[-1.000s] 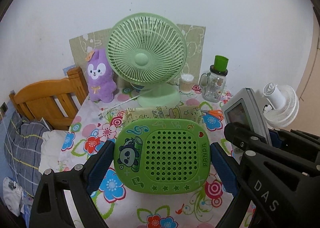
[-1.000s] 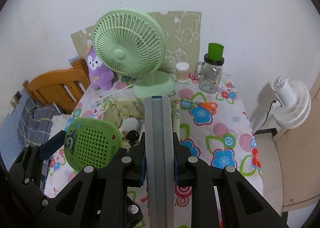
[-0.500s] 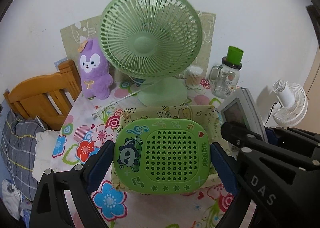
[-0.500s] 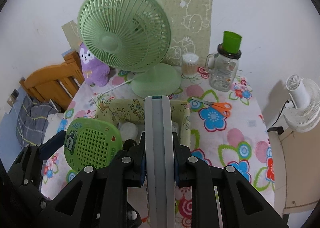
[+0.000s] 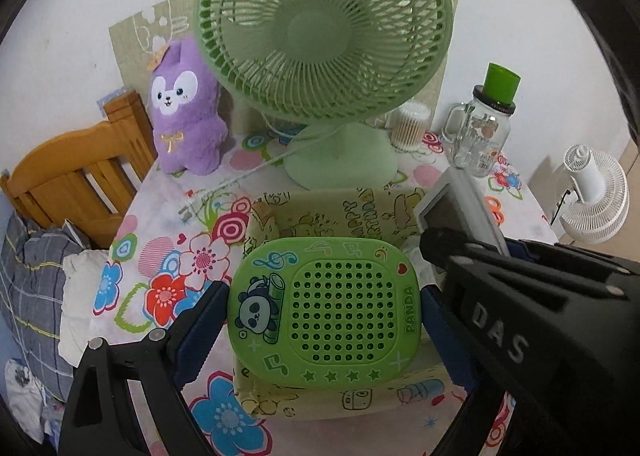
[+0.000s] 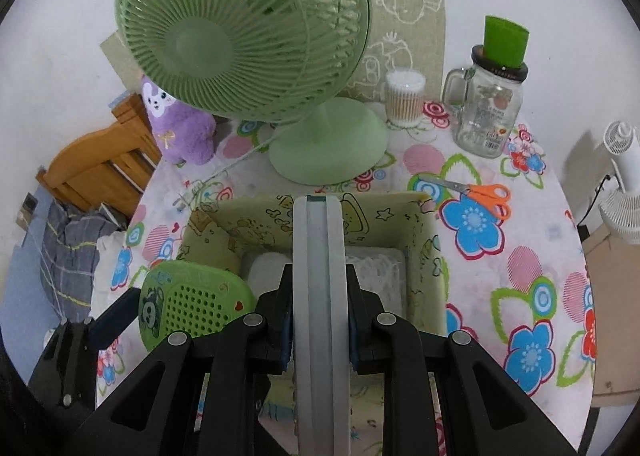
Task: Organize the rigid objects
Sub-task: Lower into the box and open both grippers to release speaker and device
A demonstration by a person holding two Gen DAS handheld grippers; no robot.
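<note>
Grippers over the storage box, both wrist views. Your left gripper has its blue-padded fingers spread wide and pressed on the two side edges of the green panda case, which hangs flat-face-up above the near part of the patterned fabric box. Your right gripper has its fingers narrowed onto the grey slim device, held edge-on and pointing forward over the box interior; in the left wrist view the same device shows its dark screen at the box's right rim. White items lie on the box floor; what they are you cannot tell. Behind the box, on the floral tablecloth, stand the green desk fan, a purple plush toy, a cotton-swab tub and a glass mug jar with a green cap. Orange-handled scissors lie just right of the box.
</note>
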